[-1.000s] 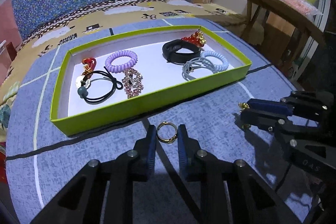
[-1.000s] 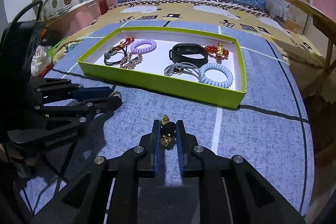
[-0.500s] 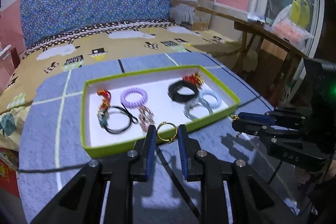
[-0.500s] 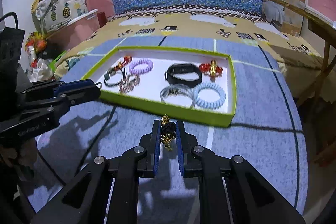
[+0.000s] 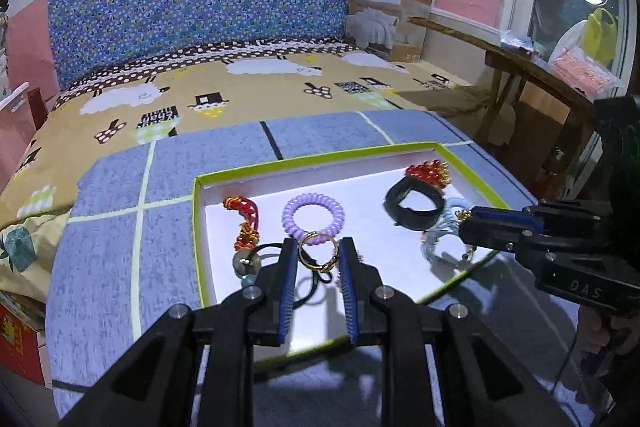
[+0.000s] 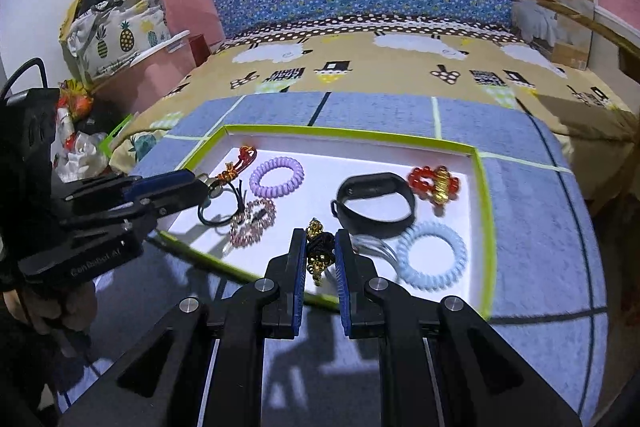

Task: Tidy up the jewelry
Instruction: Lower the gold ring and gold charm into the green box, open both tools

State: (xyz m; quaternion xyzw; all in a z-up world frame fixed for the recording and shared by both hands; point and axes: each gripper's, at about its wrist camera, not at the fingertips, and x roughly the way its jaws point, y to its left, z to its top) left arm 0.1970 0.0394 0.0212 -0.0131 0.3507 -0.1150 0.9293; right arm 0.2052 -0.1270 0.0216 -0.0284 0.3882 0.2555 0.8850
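Two hand-held grippers, each loaded: the left hand-held gripper (image 5: 319, 254) pinches a gold ring (image 5: 318, 251) between its pads, the right hand-held gripper (image 6: 318, 250) pinches a black-and-gold charm (image 6: 319, 247). Both hang over the near edge of the green tray (image 6: 485, 187), which sits on the blue-covered surface (image 6: 540, 227) in front of a bed (image 6: 360, 71). Step in hand looks like carrying the two pieces in for drop-off; neither is set down yet. Next move calls for finding bare white floor in the tray, lowering, then spreading the jaws so each piece lands clear of the others. Tray is crowded: purple coil tie (image 6: 277, 177) right behind the ring in the left view, black hair tie (image 6: 218, 211) and pink beaded piece (image 6: 253, 223) below the left gripper, black band (image 6: 376, 205), light-blue coil tie (image 6: 433, 256) and red bead cluster (image 6: 434, 183) on the right side. A grey tie lies partly hidden behind the right gripper's finger. Best open patch seems the middle, between the purple tie and the black band. Risk: ring could roll or catch on the hair tie; grippers work close side by side, so they could bump. A person's hand (image 6: 52, 307) holds the left gripper's handle.
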